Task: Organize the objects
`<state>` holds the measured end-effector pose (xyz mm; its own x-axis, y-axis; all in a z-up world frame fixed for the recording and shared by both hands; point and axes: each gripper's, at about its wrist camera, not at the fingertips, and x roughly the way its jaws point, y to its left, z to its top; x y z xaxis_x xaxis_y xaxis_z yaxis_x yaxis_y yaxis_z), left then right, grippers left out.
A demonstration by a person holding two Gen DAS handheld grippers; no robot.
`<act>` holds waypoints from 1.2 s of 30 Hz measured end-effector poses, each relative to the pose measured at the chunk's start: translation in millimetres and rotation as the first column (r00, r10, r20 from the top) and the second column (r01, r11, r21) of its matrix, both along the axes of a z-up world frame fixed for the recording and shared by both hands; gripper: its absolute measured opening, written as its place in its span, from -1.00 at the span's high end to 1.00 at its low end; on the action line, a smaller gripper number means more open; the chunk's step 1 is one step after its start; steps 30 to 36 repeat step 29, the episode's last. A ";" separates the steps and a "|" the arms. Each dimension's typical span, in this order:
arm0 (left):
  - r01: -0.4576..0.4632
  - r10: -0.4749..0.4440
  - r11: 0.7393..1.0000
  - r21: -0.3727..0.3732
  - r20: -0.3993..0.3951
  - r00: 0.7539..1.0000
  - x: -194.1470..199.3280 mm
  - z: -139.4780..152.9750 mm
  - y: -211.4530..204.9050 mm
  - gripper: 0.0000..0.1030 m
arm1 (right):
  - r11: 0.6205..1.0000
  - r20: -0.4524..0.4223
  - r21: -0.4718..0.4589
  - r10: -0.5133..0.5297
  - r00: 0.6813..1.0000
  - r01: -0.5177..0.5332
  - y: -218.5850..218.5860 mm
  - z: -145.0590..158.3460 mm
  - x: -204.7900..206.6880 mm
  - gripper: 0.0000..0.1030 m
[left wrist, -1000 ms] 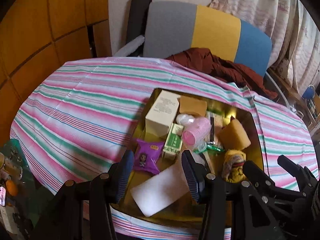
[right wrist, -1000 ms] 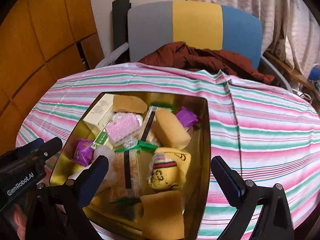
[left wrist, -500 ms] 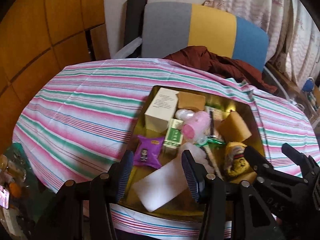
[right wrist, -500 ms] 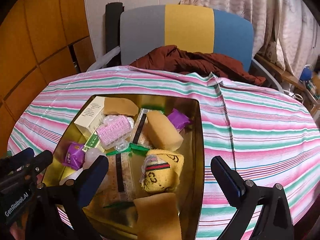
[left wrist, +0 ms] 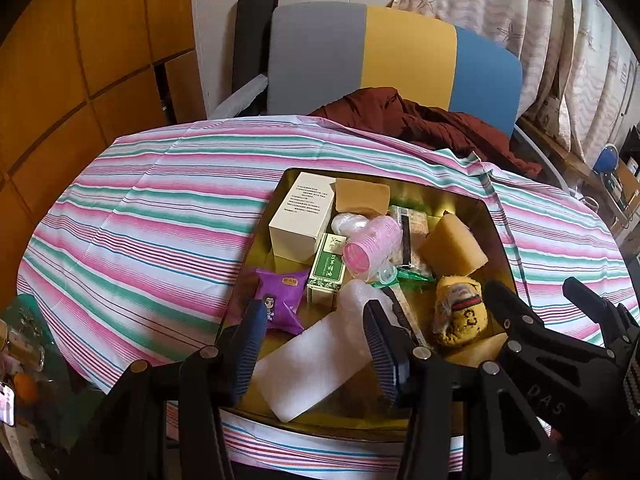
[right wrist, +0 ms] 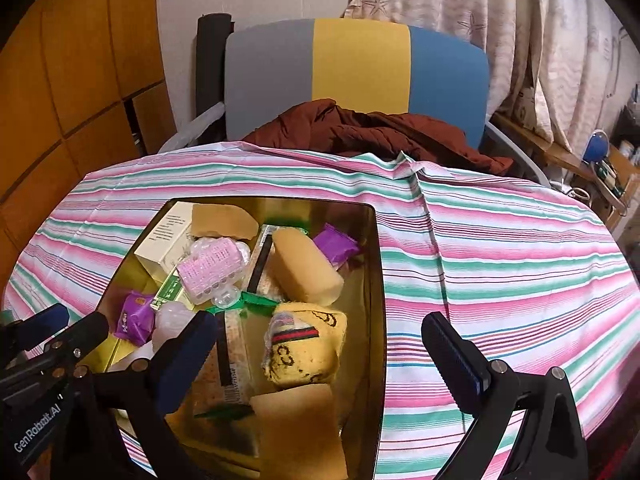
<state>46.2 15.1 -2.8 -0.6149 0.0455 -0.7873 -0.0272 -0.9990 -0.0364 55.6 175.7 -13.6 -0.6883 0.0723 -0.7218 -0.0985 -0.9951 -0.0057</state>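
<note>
The gold tray (left wrist: 496, 232) sits on the striped worktop (left wrist: 152, 216), right of centre in the left wrist view, heaped with loose things, likely gathered there for sorting; a white box (left wrist: 300, 216) lies at its upper left, a pink roller (left wrist: 372, 248) in the middle, a yellow sock (left wrist: 460, 316) lower right, a white slab (left wrist: 316, 364) along the near edge. The left claw (left wrist: 314, 350) hangs tilted downward over that slab, jaws apart and pinching nothing; the right claw (right wrist: 320, 360) hovers above the sock, spread wide and empty, both seemingly poised to choose.
</note>
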 end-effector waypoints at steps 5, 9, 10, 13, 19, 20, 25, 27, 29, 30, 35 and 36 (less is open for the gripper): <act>0.000 0.000 1.000 -0.006 0.004 1.000 -1.5 -2.5 1.4 0.02 | 1.000 0.005 0.009 0.003 1.000 -0.003 -0.9 -1.5 0.5 -0.99; 0.009 -0.009 1.000 0.004 0.019 1.000 -3.2 -4.2 4.4 0.02 | 1.000 -0.008 0.026 0.006 1.000 -0.005 -1.1 -0.3 2.9 -0.99; 0.010 -0.010 1.000 0.002 0.020 1.000 -3.4 -4.5 5.4 0.02 | 1.000 -0.008 0.026 0.005 1.000 -0.005 -0.6 -0.3 2.6 -0.99; 0.011 -0.011 1.000 -0.016 0.023 1.000 -2.6 -5.9 8.9 0.02 | 1.000 -0.002 0.018 0.006 1.000 -0.006 0.8 -2.0 1.7 -0.99; 0.006 -0.005 0.999 -0.035 0.031 1.000 -4.0 -8.1 10.5 0.02 | 1.000 0.010 0.006 0.007 1.000 -0.007 2.0 -5.8 0.6 -0.99; 0.005 -0.004 0.999 -0.035 0.032 0.999 -4.1 -8.4 10.4 0.02 | 1.000 0.010 0.007 0.007 1.000 -0.007 1.7 -6.1 0.9 -0.99; -0.012 0.013 0.999 -0.046 0.027 1.000 -4.5 -11.0 9.3 0.02 | 1.000 0.015 0.007 0.007 1.000 -0.007 1.6 -7.3 0.4 -0.99; -0.024 0.025 0.998 -0.061 0.024 0.999 -4.9 -11.3 8.7 0.02 | 1.000 0.016 0.005 0.008 1.000 -0.008 1.8 -7.7 0.3 -0.99; -0.030 0.031 0.997 -0.067 0.023 0.999 -5.1 -11.6 7.9 0.02 | 1.000 0.018 0.004 0.008 1.000 -0.008 2.2 -8.3 0.0 -0.99; -0.030 0.031 0.997 -0.067 0.023 0.999 -5.1 -11.6 7.9 0.02 | 1.000 0.018 0.004 0.008 1.000 -0.008 2.2 -8.3 0.0 -0.99; -0.030 0.031 0.997 -0.067 0.023 0.999 -5.1 -11.6 7.9 0.02 | 1.000 0.018 0.004 0.008 1.000 -0.008 2.2 -8.3 0.0 -0.99; -0.030 0.031 0.997 -0.067 0.023 0.999 -5.1 -11.6 7.9 0.02 | 1.000 0.018 0.004 0.008 1.000 -0.008 2.2 -8.3 0.0 -0.99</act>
